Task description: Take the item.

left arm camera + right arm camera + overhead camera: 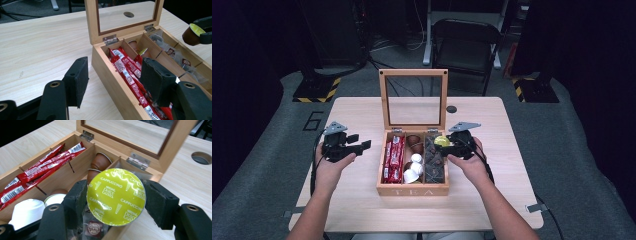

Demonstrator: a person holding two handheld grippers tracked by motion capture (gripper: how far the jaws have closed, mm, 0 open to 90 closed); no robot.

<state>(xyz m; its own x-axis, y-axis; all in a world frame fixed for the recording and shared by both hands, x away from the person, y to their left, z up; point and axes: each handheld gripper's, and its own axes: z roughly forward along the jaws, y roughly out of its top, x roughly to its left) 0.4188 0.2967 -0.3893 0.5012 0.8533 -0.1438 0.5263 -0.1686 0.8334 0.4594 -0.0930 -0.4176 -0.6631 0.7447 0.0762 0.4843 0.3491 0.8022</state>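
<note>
The cappuccino capsule, at the frame's centre in the right gripper view, is clamped between the jaws of the right gripper above the wooden tea box. Left of the box in the high view, the left gripper is held with jaws apart around nothing.

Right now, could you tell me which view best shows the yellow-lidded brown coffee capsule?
The right gripper view: the capsule sits close up between the right gripper pads, its lid legible. The left gripper view shows it small, side-on; the high view, a yellow speck.
</note>
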